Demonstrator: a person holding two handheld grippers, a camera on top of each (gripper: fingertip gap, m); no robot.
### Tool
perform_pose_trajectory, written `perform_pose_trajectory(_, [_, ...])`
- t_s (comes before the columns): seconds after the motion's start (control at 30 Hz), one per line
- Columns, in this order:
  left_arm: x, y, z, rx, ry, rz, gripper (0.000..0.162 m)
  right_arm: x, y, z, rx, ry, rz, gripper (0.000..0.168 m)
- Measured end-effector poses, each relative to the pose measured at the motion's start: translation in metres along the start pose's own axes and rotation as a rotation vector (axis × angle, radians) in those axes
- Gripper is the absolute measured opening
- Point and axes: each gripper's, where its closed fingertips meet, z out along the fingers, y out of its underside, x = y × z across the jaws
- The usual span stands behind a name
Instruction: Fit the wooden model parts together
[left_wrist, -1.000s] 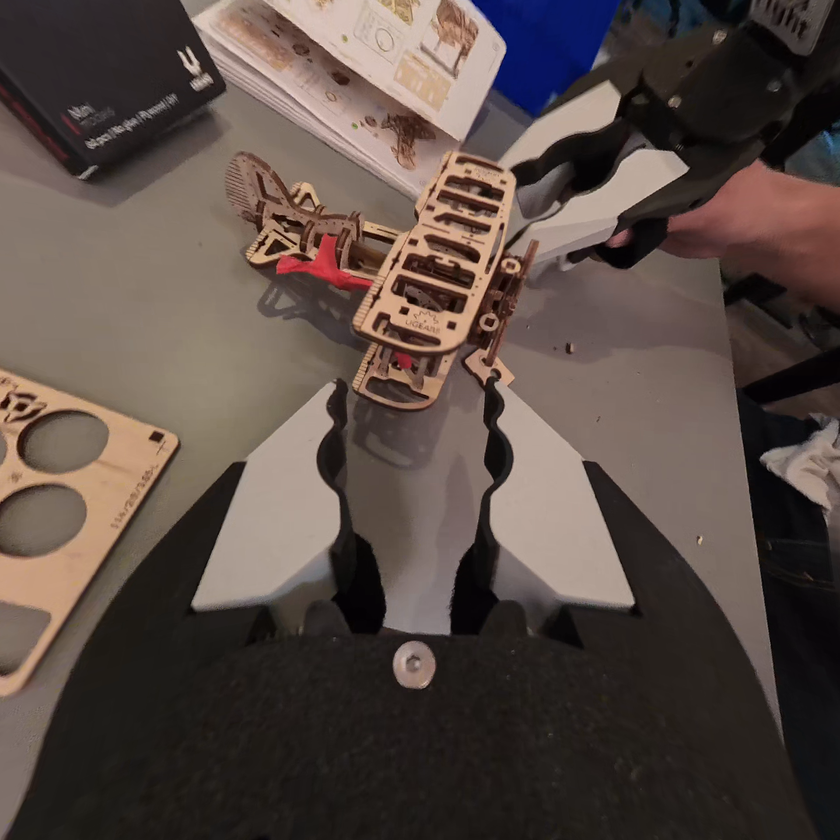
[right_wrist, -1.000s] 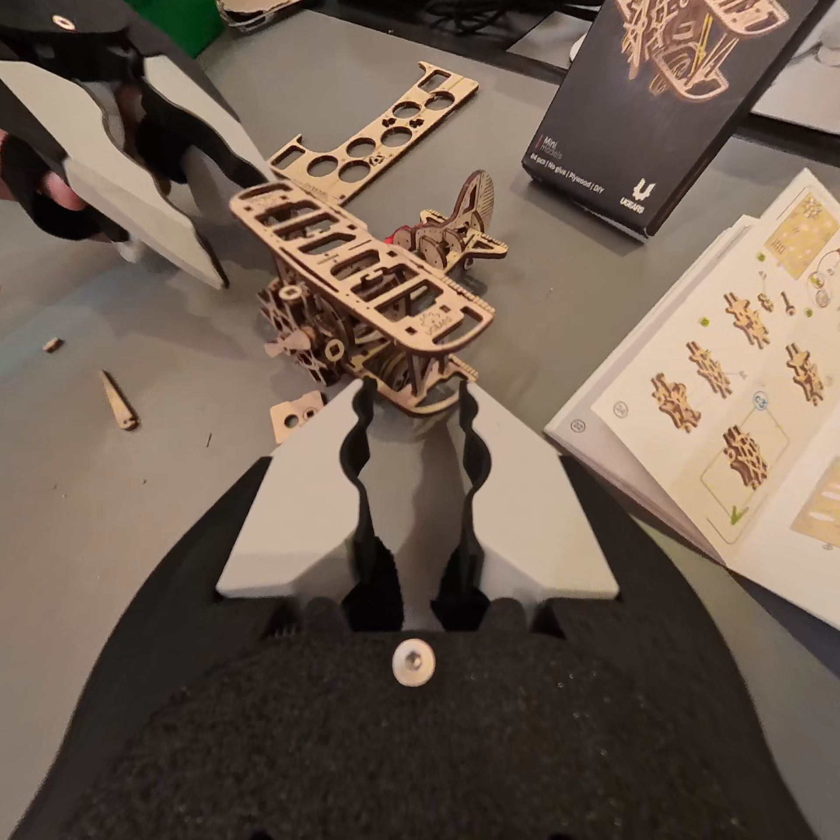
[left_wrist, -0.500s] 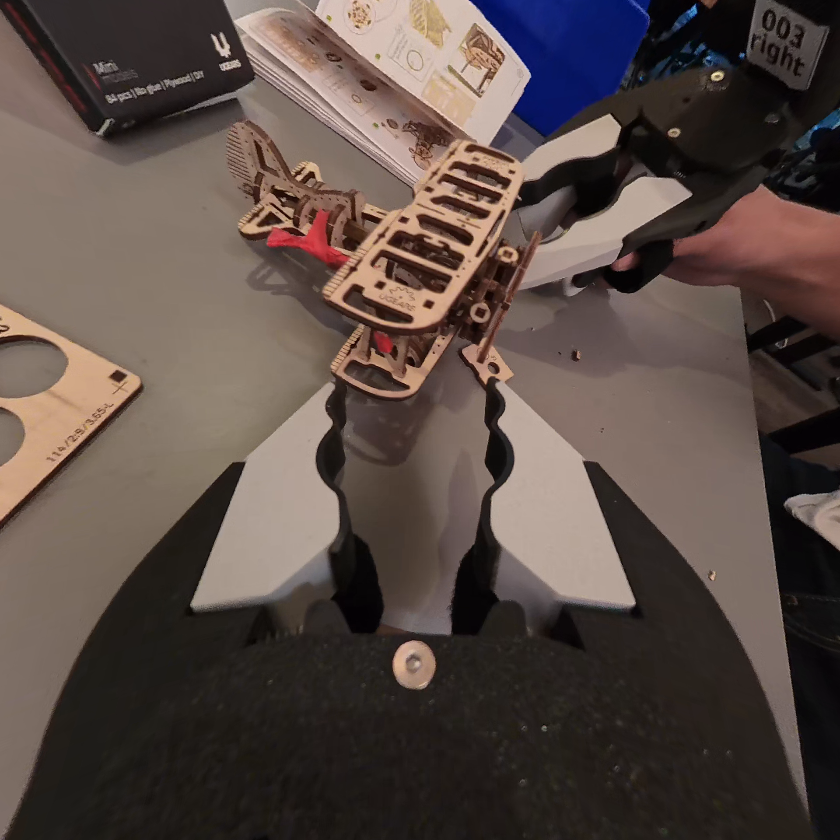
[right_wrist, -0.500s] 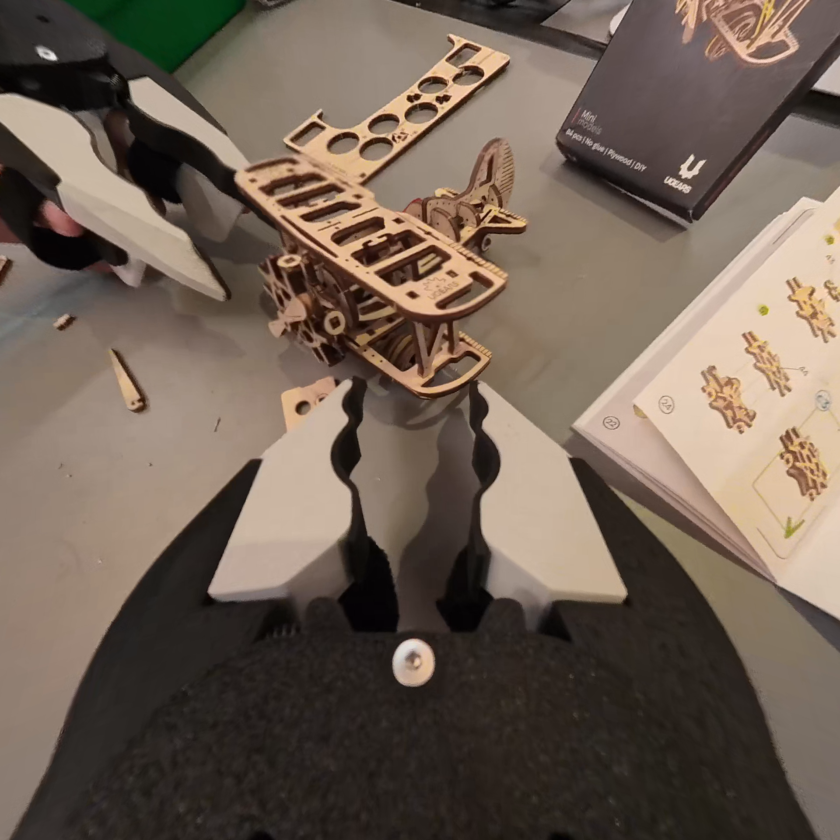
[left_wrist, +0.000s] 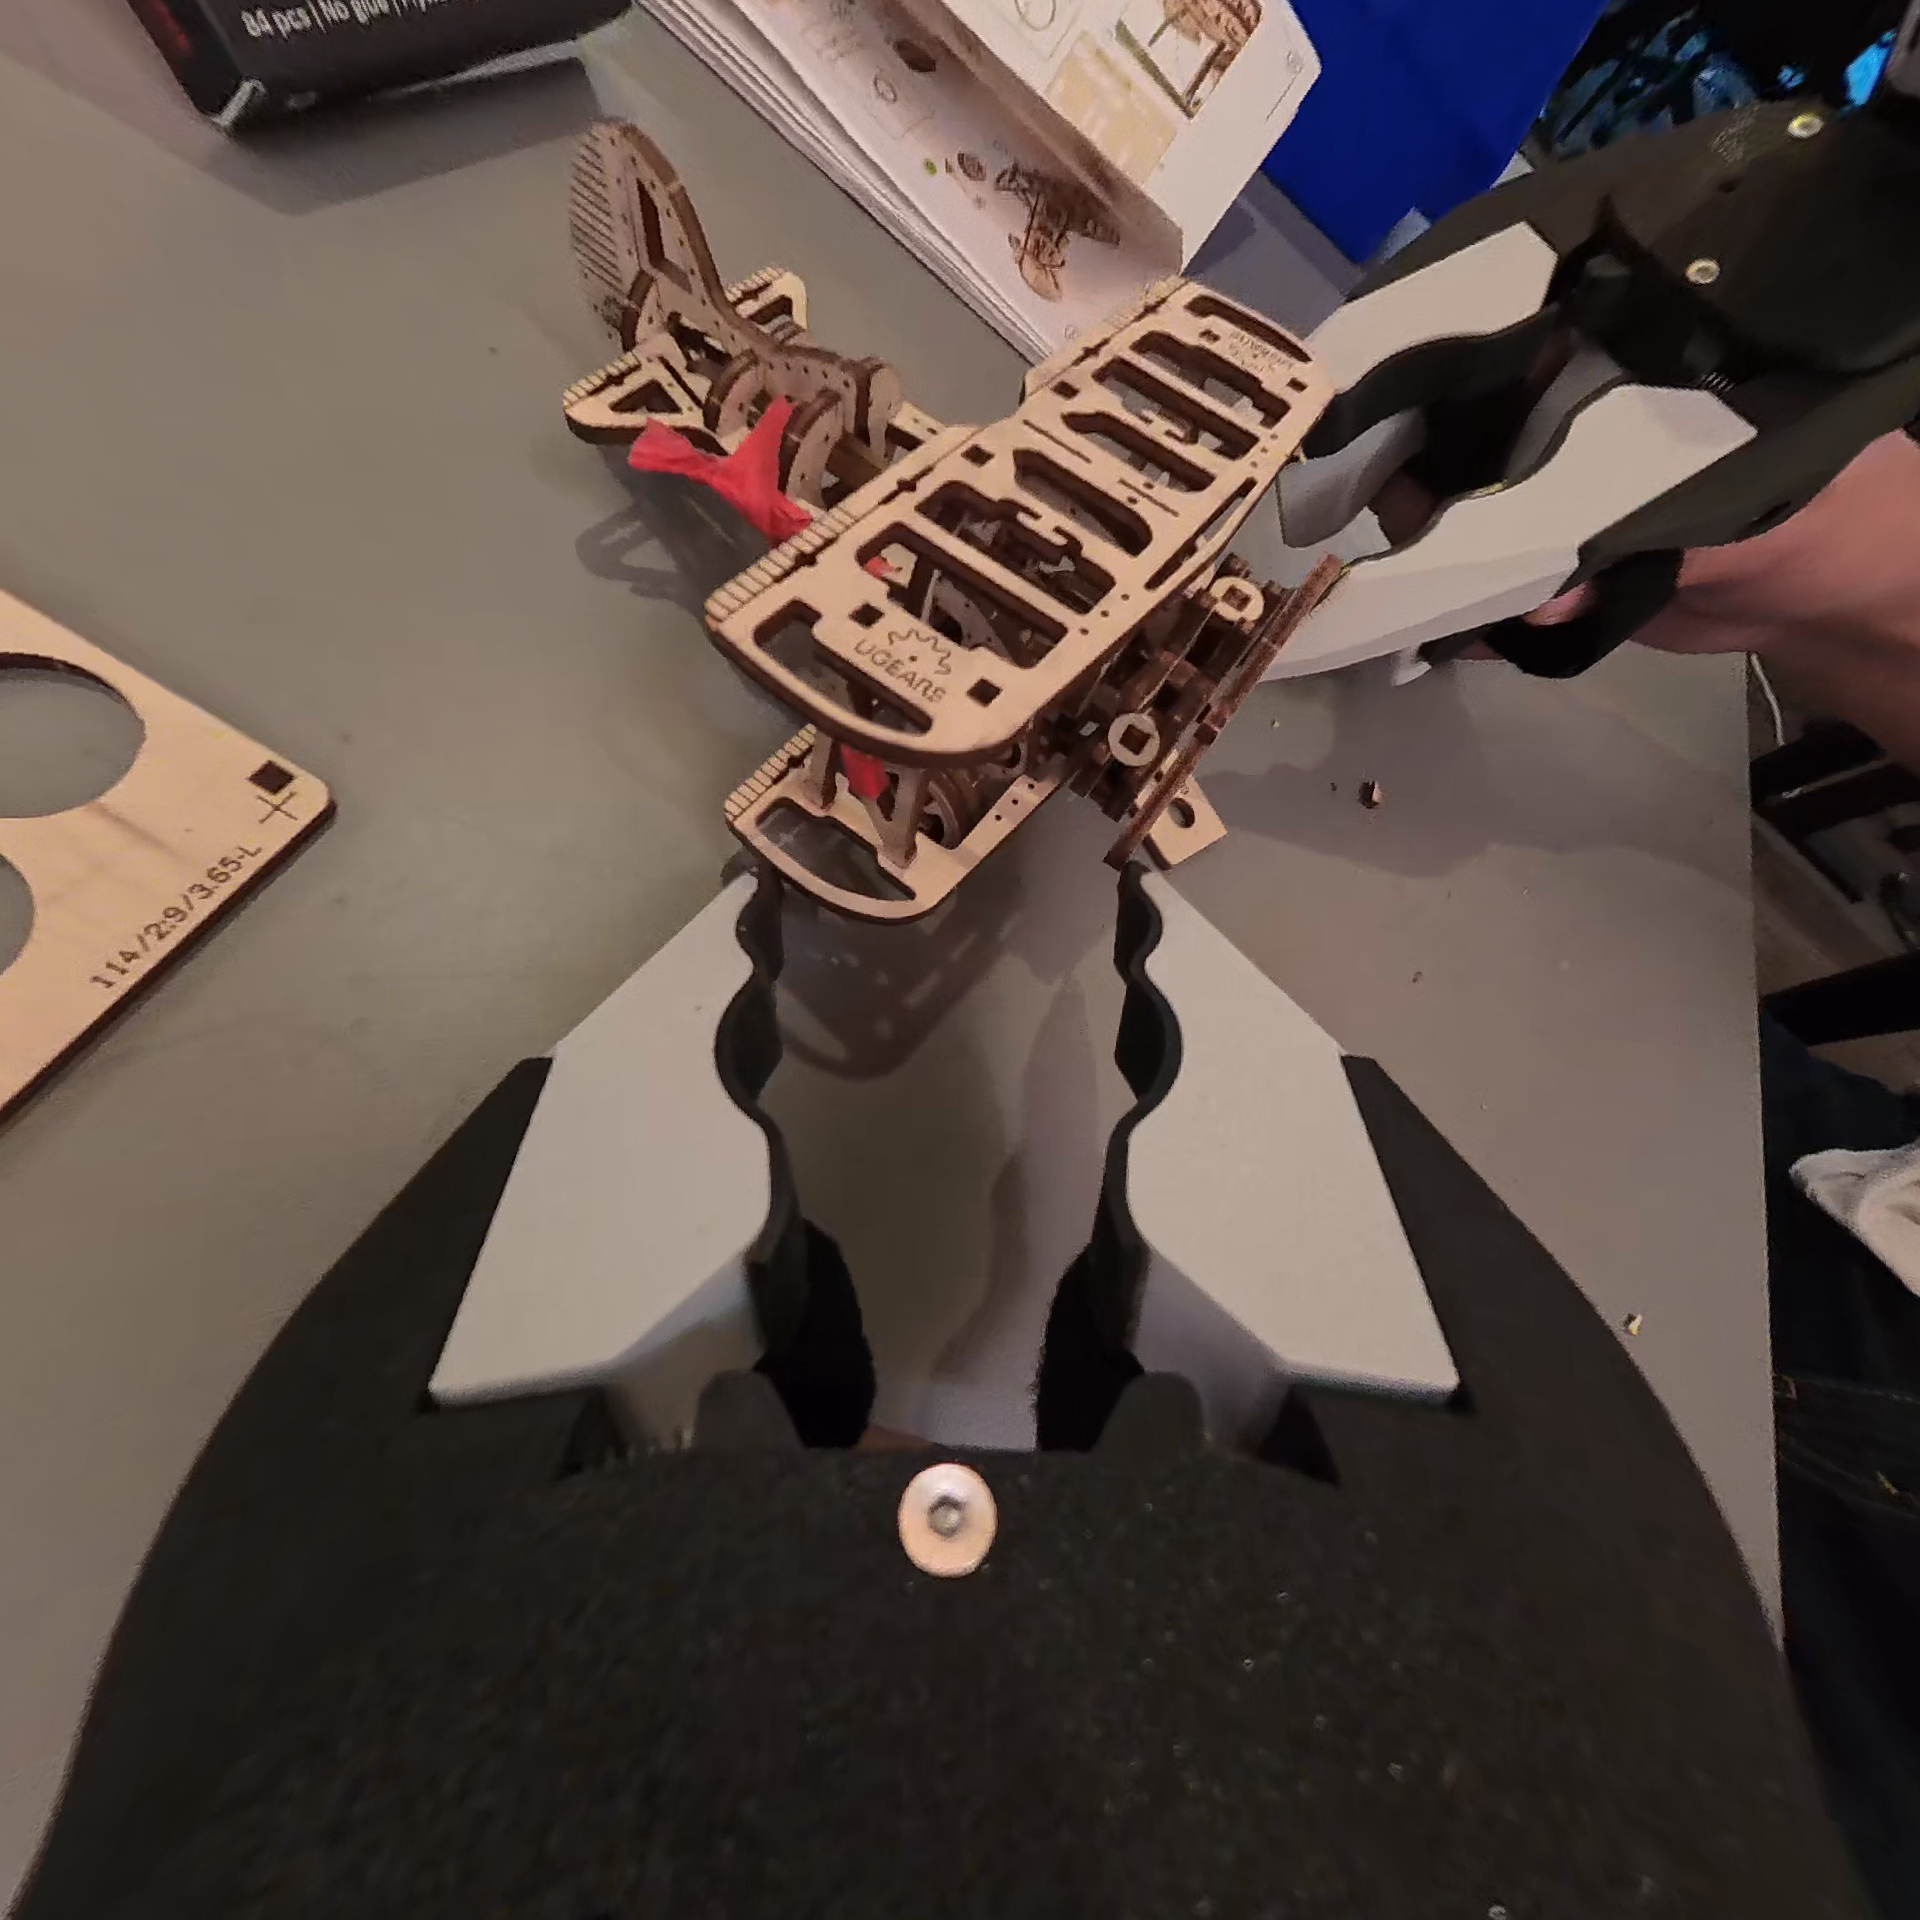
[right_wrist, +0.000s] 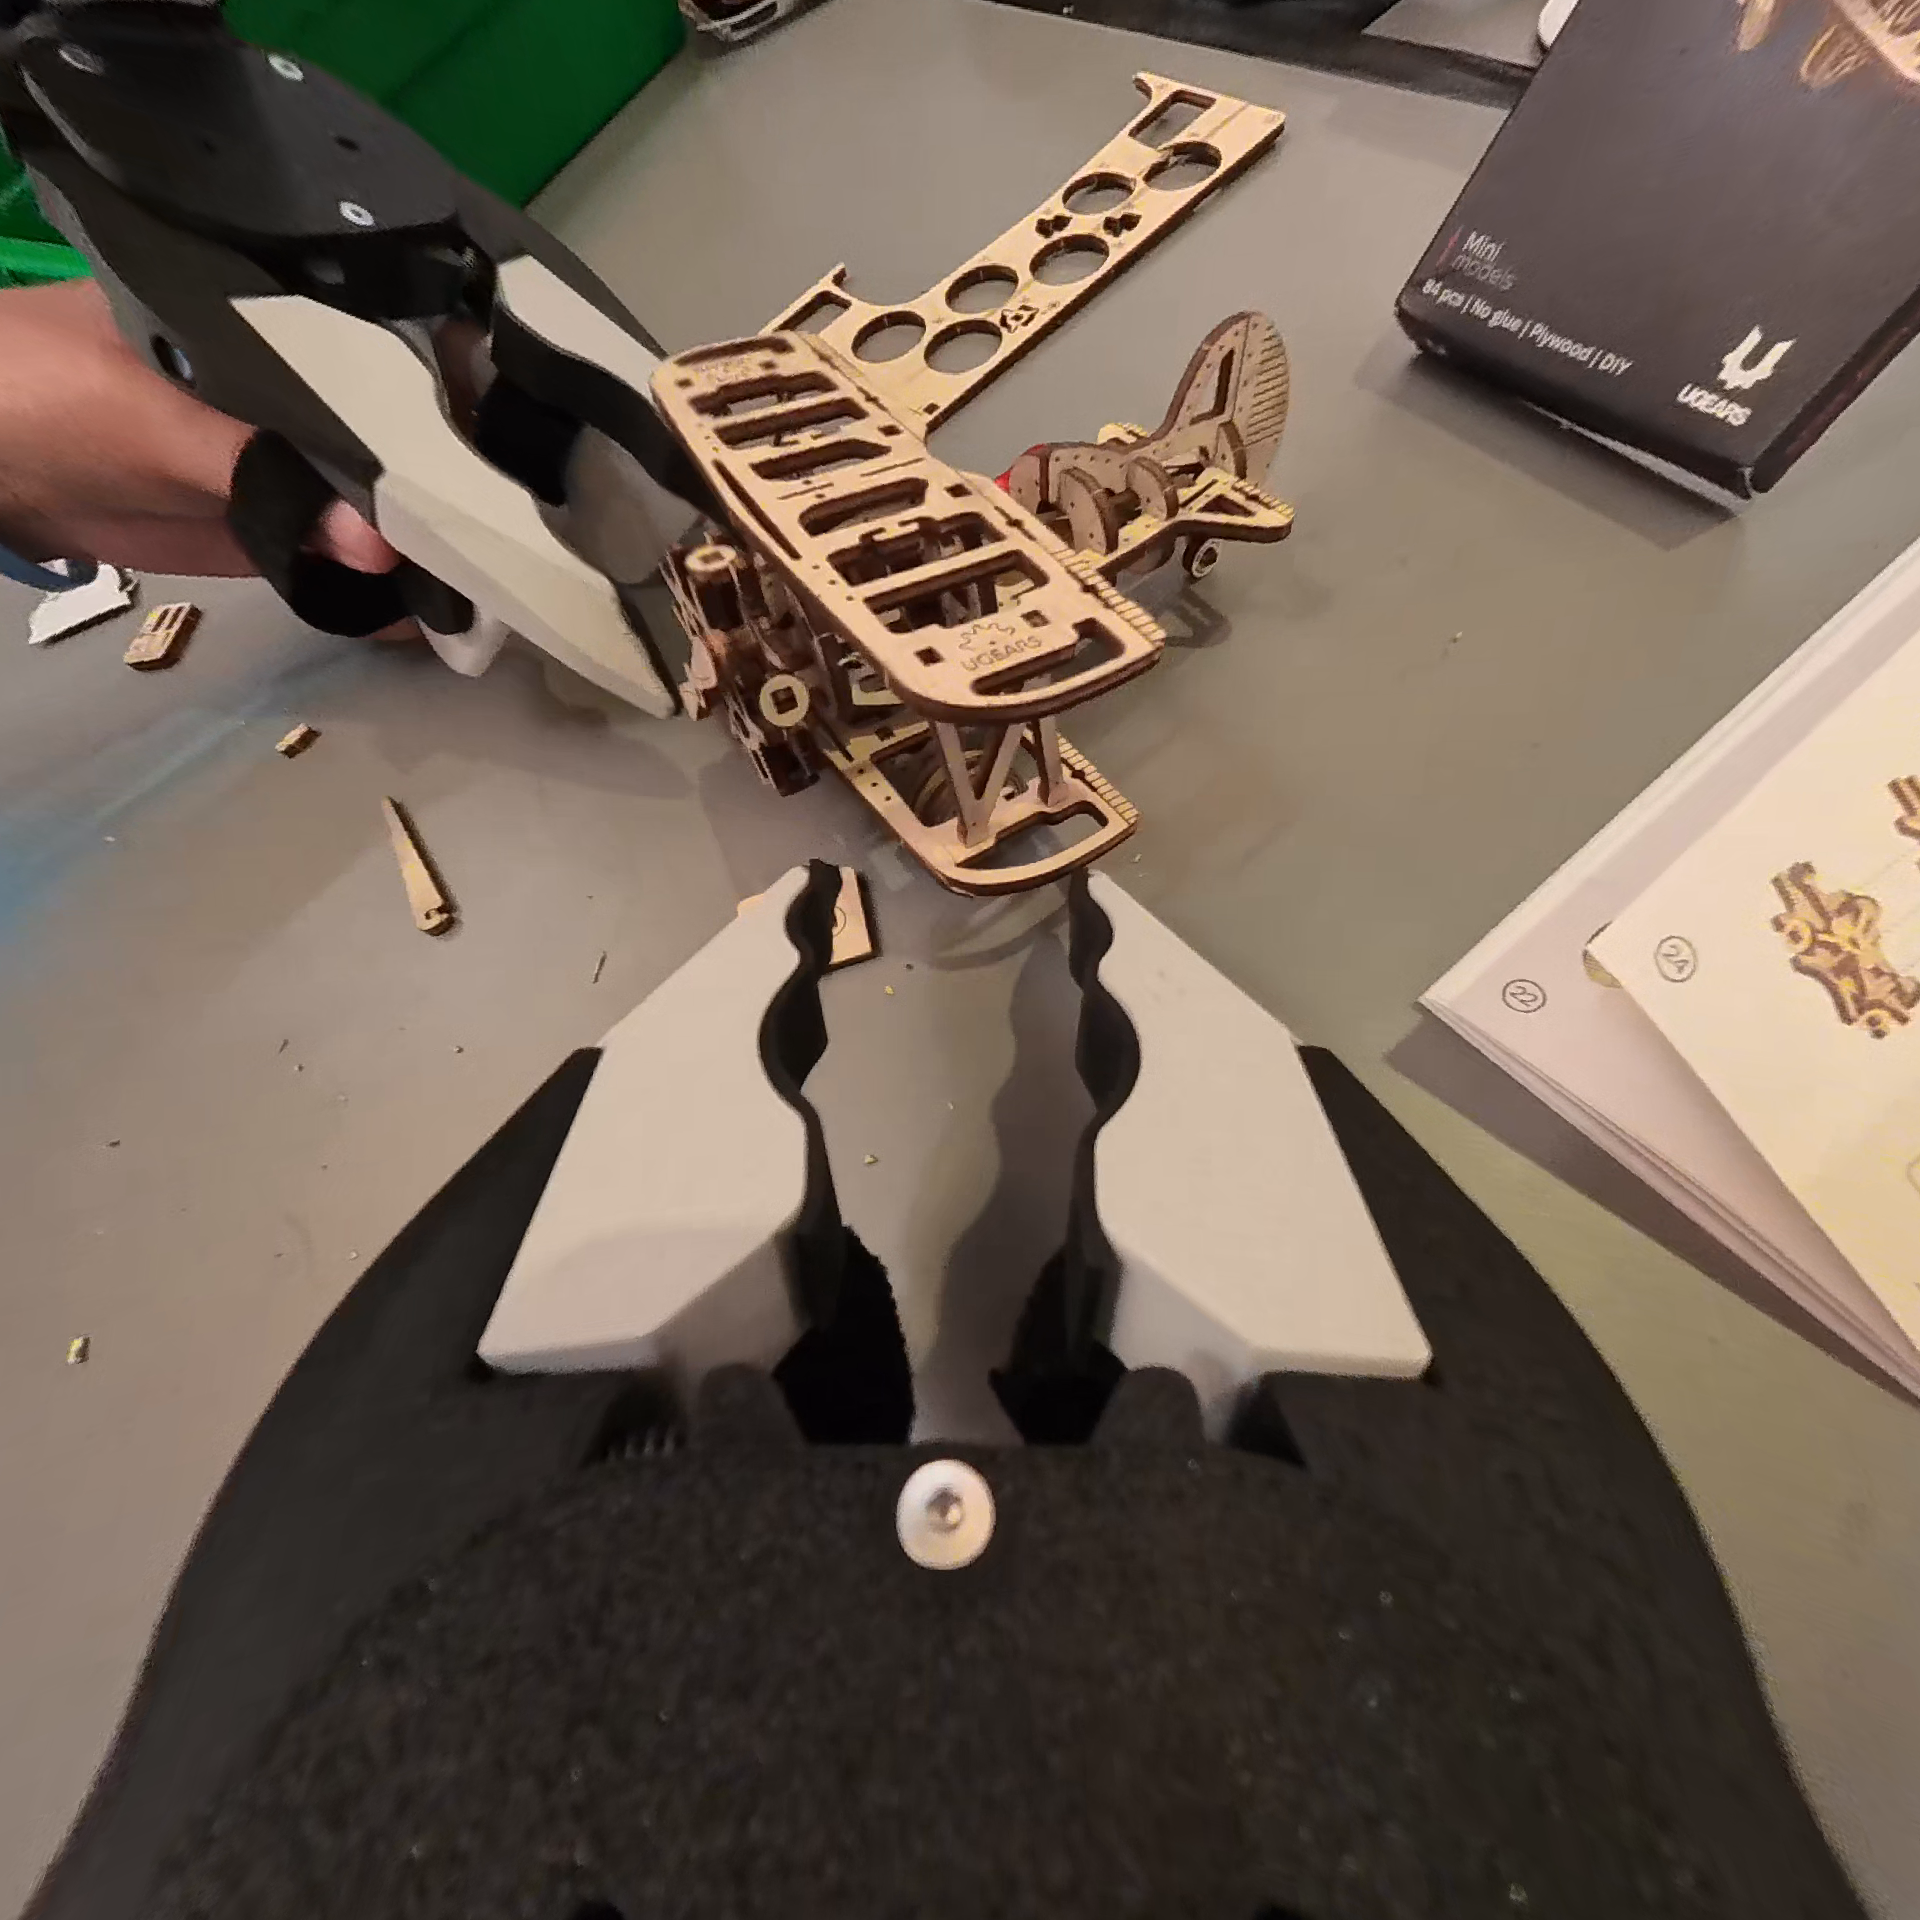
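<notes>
Biplane model (left_wrist: 997, 582) of laser-cut wood, standing on grey table (left_wrist: 364, 499), tail toward the far left in the left wrist view, nose with propeller (left_wrist: 1216, 717) toward the right. Now nearer the left gripper (left_wrist: 940, 904) than a second ago, lower wing tip just beyond the fingertips, not between them. Left gripper spread wide, holding nothing. Right gripper (right_wrist: 951, 904) likewise spread wide and empty, opposite wing tip just ahead of its fingers. Seen from the left wrist view, right gripper fingertips close beside the far end of the upper wing; contact cannot be told. Small flat wooden piece (right_wrist: 847, 930) on the table beside the right gripper's left finger. Punched-out plywood sheet (left_wrist: 125, 831) at the near left, shifted further out of view than before. Open instruction booklet (right_wrist: 1714, 1091) and black box (right_wrist: 1662, 249) beyond the model.
</notes>
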Motion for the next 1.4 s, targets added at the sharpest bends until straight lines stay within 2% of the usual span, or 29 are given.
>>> perform_pose_trajectory(0.27, [0.000, -0.005, -0.014, 0.068, -0.010, -0.027, 0.056, 0.007, -0.003, -0.009, 0.059, -0.004, 0.066, 0.048])
perform_pose_trajectory(0.47, [0.003, -0.008, -0.012, 0.094, 0.012, -0.053, 0.056, 0.001, 0.000, 0.005, 0.001, -0.055, 0.090, 0.050])
perform_pose_trajectory(0.63, [-0.001, 0.000, -0.010, 0.034, 0.002, -0.067, 0.059, -0.016, -0.024, -0.004, 0.136, -0.146, 0.060, 0.046])
perform_pose_trajectory(0.9, [0.001, 0.001, -0.008, 0.025, -0.005, -0.063, 0.063, -0.026, -0.021, 0.001, 0.097, -0.186, 0.022, 0.049])
perform_pose_trajectory(1.03, [0.005, 0.001, -0.008, 0.023, -0.010, -0.053, 0.063, -0.022, -0.016, 0.004, 0.056, -0.145, -0.016, 0.049])
perform_pose_trajectory(1.33, [0.010, -0.006, -0.009, 0.075, -0.004, -0.054, 0.063, 0.002, 0.009, 0.001, -0.051, -0.060, 0.093, 0.050])
perform_pose_trajectory(1.4, [0.010, -0.009, -0.008, 0.101, 0.000, -0.062, 0.063, 0.006, 0.007, 0.001, -0.037, -0.064, 0.128, 0.055])
